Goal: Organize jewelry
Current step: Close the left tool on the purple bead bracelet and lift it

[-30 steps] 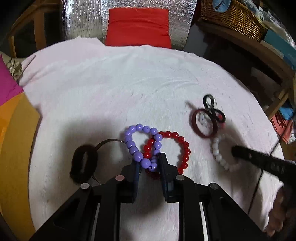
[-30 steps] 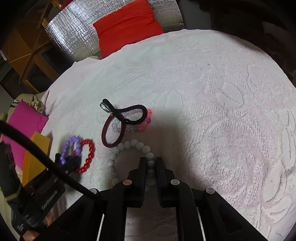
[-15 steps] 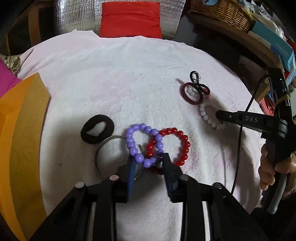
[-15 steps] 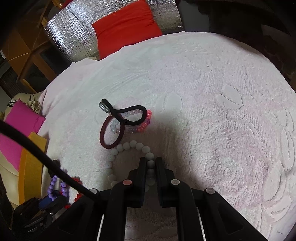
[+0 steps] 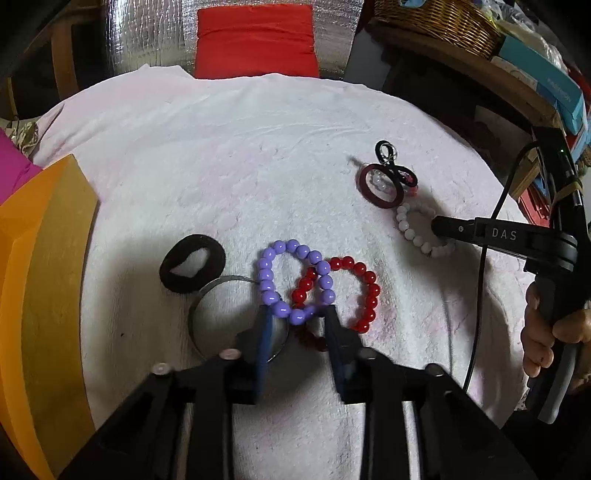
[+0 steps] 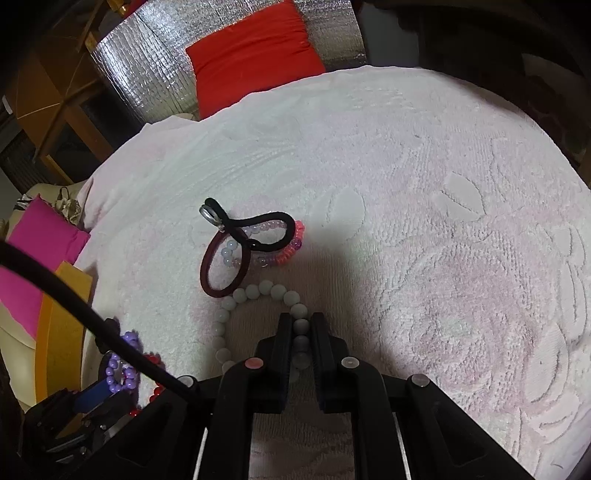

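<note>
**Both grippers at bead bracelets on the towel-covered table**

A pale pink towel [image 5: 258,155] covers the round table and carries all the jewelry. Past its far edge, at twelve o'clock, a red cushion [image 5: 256,40] leans on a silver quilted backing [image 5: 155,33]; a wicker basket [image 5: 439,22] sits at one o'clock and an orange block [image 5: 40,280] lies along the towel at nine o'clock.

The left gripper [image 5: 297,325] enters from six o'clock. Its fingers are closing, with the near beads of the purple bead bracelet [image 5: 295,280] between them; whether the pads already press the beads I cannot tell. A red bead bracelet [image 5: 354,291] overlaps the purple one on its three o'clock side. A thin metal bangle [image 5: 218,291] lies partly under the left finger, and a black fuzzy hair tie [image 5: 192,264] touches it at ten o'clock.

The right gripper [image 6: 297,325], held in a hand [image 5: 546,332] at three o'clock in the left view, has its fingers together, clamped on a strand of the white bead bracelet [image 6: 251,295].

Just beyond the white beads lies a tangled cluster: a maroon hair tie [image 6: 221,266], a black elastic with a metal ring [image 6: 255,221], a coral coil tie [image 6: 291,247] and small translucent beads [image 6: 229,254].
</note>
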A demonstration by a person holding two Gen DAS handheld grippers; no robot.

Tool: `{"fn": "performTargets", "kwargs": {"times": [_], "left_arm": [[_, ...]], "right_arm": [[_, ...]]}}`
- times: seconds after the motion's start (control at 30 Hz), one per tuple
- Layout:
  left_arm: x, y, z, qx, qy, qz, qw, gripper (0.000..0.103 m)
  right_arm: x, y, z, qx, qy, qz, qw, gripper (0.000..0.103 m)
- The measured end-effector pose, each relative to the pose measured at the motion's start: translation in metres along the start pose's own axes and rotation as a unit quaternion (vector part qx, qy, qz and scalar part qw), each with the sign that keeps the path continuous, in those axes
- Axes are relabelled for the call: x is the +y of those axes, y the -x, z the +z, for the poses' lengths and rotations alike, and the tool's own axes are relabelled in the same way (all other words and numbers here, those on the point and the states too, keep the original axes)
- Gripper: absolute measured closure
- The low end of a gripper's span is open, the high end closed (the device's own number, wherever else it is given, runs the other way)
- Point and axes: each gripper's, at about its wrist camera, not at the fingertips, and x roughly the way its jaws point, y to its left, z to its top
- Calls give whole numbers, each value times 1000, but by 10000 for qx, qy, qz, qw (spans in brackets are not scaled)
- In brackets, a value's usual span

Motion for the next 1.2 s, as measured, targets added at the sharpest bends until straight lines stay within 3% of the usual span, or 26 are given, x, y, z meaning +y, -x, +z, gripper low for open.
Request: {"fn": "performTargets", "kwargs": {"times": [0.47, 0.57, 0.77, 0.83, 0.87, 0.9, 0.97, 1.2], "left_arm": [[-14, 12, 10, -418, 36, -677, 9968, 79], [-18, 8, 12, -362, 17, -652, 9972, 78], [-10, -11, 15, 3, 408, -597, 9974, 78], [-6, -11, 16, 5, 522, -661, 9965, 78], [-5, -11, 16, 3, 572, -695, 9959, 77], [-4, -11, 15, -2, 611, -723, 9955, 77], [-4, -11, 17, -29, 677, -766, 9948, 77], [6, -10, 28, -158, 1098, -1147, 9872, 75]], "right_arm": [[10, 26, 0, -391, -28, 1134, 9928, 91], [11, 23, 0, -286, -95, 1212, 9922, 91], [3, 15, 1, -94, -167, 929, 9955, 89], [3, 15, 0, -75, -20, 766, 9970, 85], [3, 16, 0, -97, 51, 720, 9973, 78], [4, 16, 0, -98, 130, 678, 9976, 60], [8, 16, -1, -125, 274, 588, 9978, 37], [25, 1, -10, -52, 944, 87, 9955, 36]]}}
